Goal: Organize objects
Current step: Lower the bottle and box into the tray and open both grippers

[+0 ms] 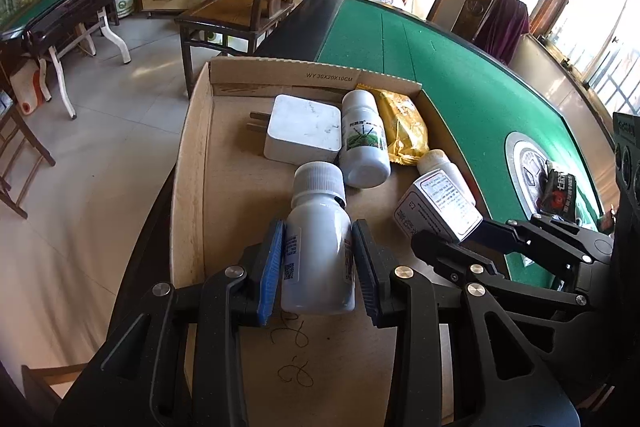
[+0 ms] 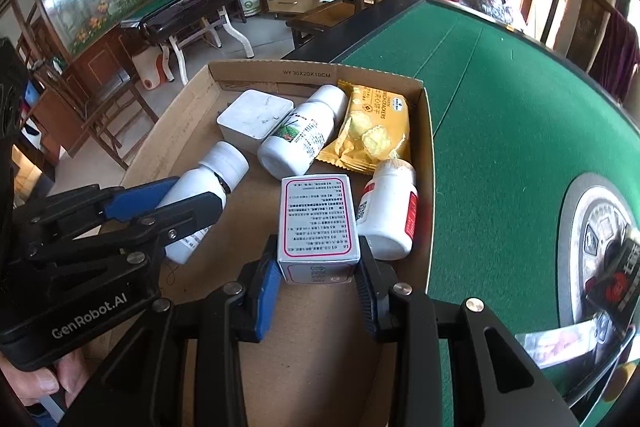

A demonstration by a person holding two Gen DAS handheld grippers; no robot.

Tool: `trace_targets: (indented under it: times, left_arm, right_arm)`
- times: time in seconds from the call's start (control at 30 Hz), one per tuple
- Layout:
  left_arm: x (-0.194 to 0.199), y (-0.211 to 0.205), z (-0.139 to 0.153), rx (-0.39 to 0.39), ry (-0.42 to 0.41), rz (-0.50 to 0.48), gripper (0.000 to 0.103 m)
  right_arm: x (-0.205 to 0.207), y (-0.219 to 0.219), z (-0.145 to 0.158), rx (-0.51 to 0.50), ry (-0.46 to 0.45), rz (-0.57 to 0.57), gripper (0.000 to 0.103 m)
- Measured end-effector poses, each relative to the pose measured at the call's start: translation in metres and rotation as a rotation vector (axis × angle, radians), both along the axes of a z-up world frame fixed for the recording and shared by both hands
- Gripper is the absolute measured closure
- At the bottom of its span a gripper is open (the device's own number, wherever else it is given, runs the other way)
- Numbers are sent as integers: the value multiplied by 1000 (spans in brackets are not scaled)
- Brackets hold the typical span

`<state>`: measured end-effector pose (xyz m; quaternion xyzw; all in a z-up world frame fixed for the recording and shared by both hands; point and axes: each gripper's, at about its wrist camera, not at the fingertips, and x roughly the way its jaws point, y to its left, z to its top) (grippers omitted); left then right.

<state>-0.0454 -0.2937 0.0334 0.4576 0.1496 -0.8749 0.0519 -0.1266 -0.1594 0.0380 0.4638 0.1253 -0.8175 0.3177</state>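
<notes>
Over the green surface [image 2: 500, 131], inside the cardboard box [image 2: 427, 147]: both loads low above its floor, ready for setting down.

Left gripper [image 1: 318, 263], fingers clamped on a white bottle [image 1: 320, 247], cap pointing away toward the adapter [image 1: 304, 133]. Best lowered until the bottle lies flat on bare cardboard, just short of the green-label bottle [image 1: 364, 143], then released.

Right gripper [image 2: 318, 267], fingers clamped on the near end of a small carton [image 2: 318, 219]. Probably best placed in the gap left of the red-label bottle [image 2: 390, 215], clear of the cracker packet [image 2: 372, 127]; release only once resting, to avoid a tumble.

Hard to tell: whether either load already touches the box floor. Box near wall cut off below both views. Dark packet [image 1: 560, 191] at the surface centre partly hidden, print unreadable. Only fingertips of a hand [image 2: 48, 383] visible.
</notes>
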Motion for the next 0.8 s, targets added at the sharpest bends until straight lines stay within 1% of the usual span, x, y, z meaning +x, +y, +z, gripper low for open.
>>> trace_targets:
  times: [0.07, 0.2, 0.47, 0.67, 0.8]
  left_arm:
    - [0, -2, -1, 12, -4, 7, 69]
    - [-1, 2, -2, -4, -17, -2, 69]
    - [-5, 7, -3, -20, -31, -4, 69]
    - [-3, 8, 1, -30, -10, 2, 69]
    - [0, 6, 5, -24, 1, 9, 69]
  right_arm:
    - [0, -1, 0, 3, 14, 10, 68]
    - [3, -3, -3, 17, 28, 26, 68]
    - [0, -5, -4, 35, 19, 20, 68]
    - [2, 0, 2, 20, 29, 13, 68]
    - [9, 5, 11, 6, 53, 14, 68]
